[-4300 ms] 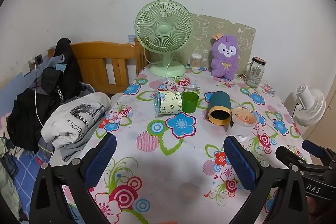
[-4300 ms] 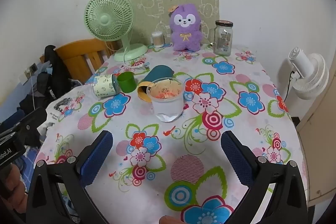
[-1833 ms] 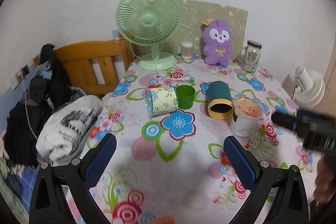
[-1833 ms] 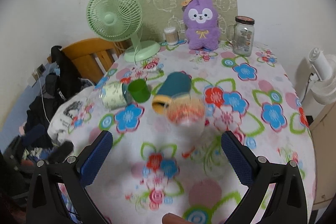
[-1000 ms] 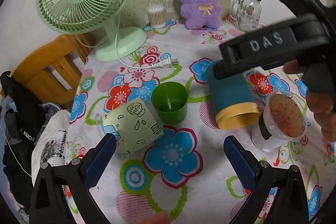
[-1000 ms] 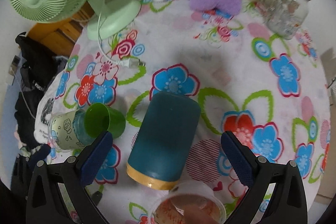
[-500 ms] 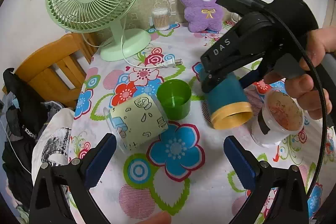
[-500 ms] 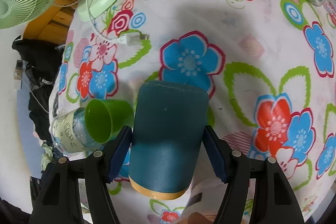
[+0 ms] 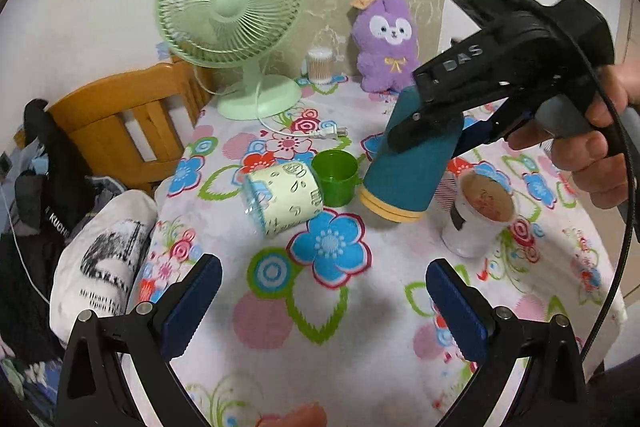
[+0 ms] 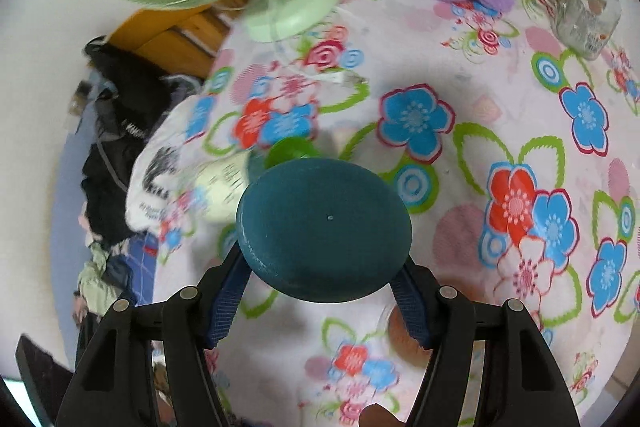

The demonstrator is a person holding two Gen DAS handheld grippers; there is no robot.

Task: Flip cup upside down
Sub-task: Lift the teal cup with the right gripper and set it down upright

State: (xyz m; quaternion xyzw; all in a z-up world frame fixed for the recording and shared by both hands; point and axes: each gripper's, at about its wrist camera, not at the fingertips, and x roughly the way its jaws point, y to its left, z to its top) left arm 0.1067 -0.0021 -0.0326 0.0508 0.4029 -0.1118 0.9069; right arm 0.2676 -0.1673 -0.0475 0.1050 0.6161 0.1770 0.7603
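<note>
The dark teal cup with a yellow rim [image 9: 412,167] is gripped by my right gripper [image 9: 430,125] and tilted steeply, mouth down toward the flowered tablecloth [image 9: 328,303], base up. In the right wrist view its round base [image 10: 324,227] fills the space between the fingers [image 10: 230,287] of the right gripper [image 10: 324,291], which are shut on its sides. My left gripper [image 9: 320,307] is open and empty, low over the near part of the table.
A pale green printed cup [image 9: 282,197] lies on its side beside a small green cup [image 9: 336,177]. A clear cup with reddish residue [image 9: 476,215] stands to the right. A green fan [image 9: 232,15], purple plush [image 9: 386,47], glass jar [image 10: 584,15] stand behind.
My right gripper closed on the teal cup, lifted its base off the table and tipped it from lying on its side toward mouth-down. The left gripper pulled back slightly.
</note>
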